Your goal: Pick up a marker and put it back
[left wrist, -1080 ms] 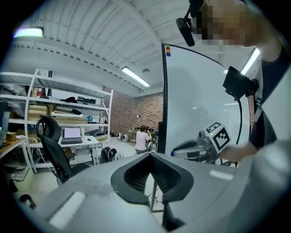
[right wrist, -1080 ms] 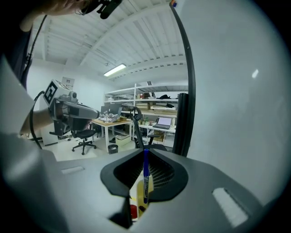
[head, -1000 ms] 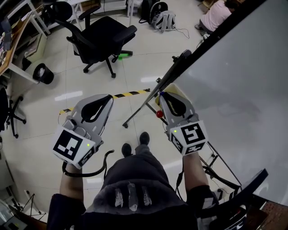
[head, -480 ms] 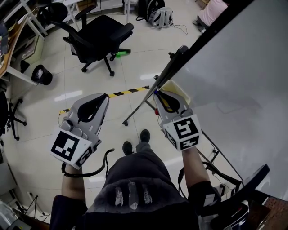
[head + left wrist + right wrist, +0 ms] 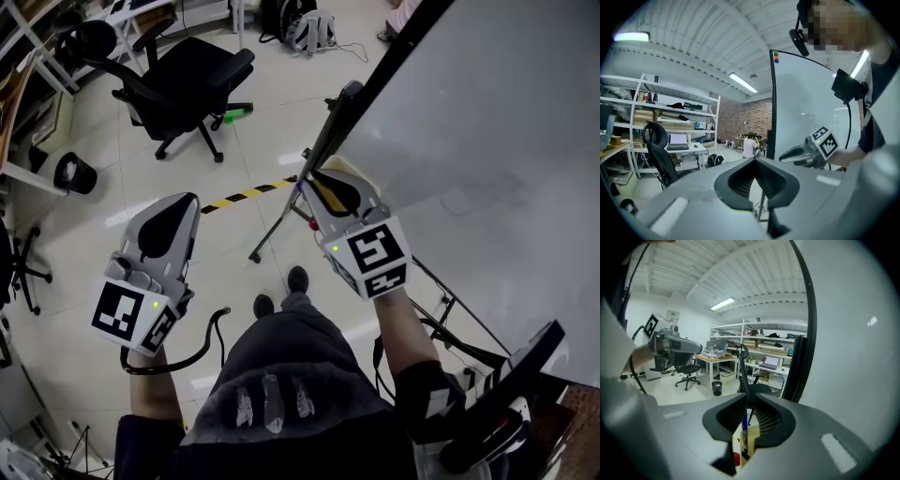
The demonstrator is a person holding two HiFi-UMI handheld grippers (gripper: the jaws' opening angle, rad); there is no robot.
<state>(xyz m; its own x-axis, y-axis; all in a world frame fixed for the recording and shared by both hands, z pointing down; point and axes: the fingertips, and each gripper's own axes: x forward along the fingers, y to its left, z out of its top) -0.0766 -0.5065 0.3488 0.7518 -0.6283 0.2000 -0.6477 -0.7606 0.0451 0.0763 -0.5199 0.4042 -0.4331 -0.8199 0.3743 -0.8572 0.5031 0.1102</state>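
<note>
Blue marker (image 5: 745, 430) stands upright in the narrow slit of the right gripper (image 5: 749, 399), jaws clamped on its barrel. It sits low at the whiteboard (image 5: 487, 141) edge, just over a yellow holder (image 5: 753, 433) with a red blob (image 5: 736, 459) beside it. Left gripper (image 5: 754, 160) idle off to the side, jaws pressed together on nothing.

Step looks like the lift or the return at the holder; can't tell which. To do it well:
- hold the marker vertical
- move straight along its axis
- stay off the board frame
- let go only once it's seated

Grip looks thin, so the marker could pivot.

Room: glossy pale tile floor (image 5: 94, 234), yellow-black tape strip (image 5: 248, 193), black office chair (image 5: 187, 75), shelving (image 5: 656, 112), brick back wall, strip lights.
</note>
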